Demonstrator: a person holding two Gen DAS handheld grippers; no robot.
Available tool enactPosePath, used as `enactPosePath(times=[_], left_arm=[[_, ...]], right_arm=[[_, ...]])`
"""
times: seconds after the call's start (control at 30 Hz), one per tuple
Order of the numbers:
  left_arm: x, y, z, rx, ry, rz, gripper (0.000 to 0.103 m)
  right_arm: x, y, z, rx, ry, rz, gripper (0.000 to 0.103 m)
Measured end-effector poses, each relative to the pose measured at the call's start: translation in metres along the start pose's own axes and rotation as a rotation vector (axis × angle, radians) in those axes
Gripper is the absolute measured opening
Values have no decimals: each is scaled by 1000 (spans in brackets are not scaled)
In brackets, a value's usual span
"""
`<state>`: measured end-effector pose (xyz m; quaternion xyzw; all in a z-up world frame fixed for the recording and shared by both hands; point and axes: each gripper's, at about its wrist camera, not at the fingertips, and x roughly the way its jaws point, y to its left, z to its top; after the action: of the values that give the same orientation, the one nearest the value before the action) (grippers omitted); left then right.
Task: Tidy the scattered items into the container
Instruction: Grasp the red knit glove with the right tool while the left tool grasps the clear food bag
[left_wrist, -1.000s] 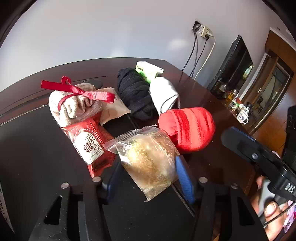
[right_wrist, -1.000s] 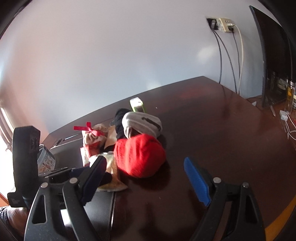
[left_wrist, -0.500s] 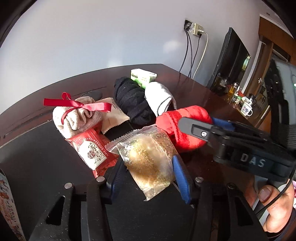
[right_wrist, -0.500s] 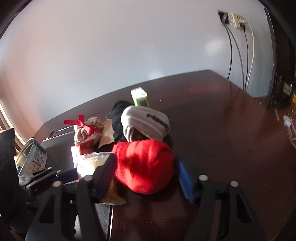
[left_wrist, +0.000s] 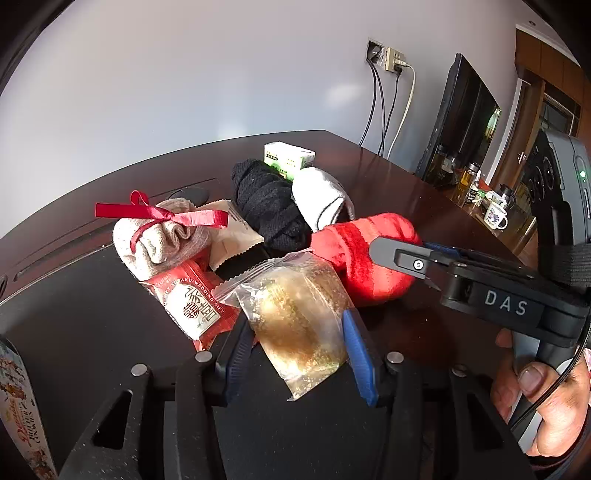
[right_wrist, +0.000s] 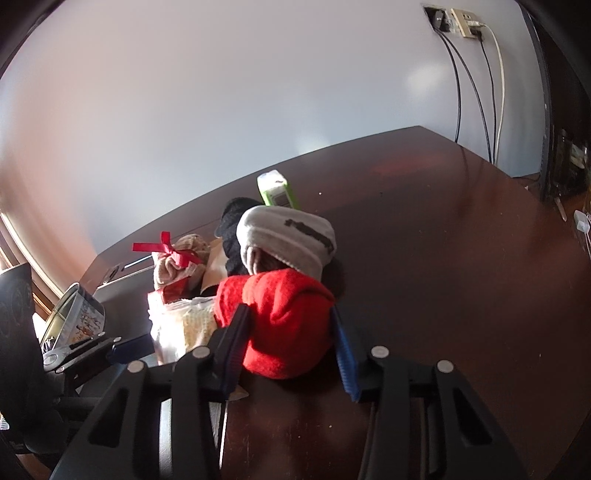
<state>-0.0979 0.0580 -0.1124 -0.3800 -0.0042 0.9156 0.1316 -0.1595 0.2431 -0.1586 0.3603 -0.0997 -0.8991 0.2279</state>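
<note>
beside the printed tin (right_wrist: 75, 319), contents unseen: left gripper (left_wrist: 301, 341) clamping the clear snack packet (left_wrist: 299, 317), right gripper (right_wrist: 291, 338) around the red sock (right_wrist: 282, 325), grip unclear

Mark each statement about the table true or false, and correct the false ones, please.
1. The right tool has the red sock between its fingers. True.
2. The left tool holds the black sock. False: the clear snack bag sits between its fingers.
3. A red ribbon is tied around the beige pouch. True.
4. The green box lies in front of the socks. False: it lies behind them, nearer the wall.
</note>
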Motion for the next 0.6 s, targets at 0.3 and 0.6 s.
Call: enactPosePath(times=[0.3,0.6], left_arm=[[-3,0,-1,-2,-12,-2,46],[-12,-4,0,18,-36,-2,38]], right_arm=[[-18,-12,4,37,-46,-20,43],[-32,-20,1,70,-71,-21,43]])
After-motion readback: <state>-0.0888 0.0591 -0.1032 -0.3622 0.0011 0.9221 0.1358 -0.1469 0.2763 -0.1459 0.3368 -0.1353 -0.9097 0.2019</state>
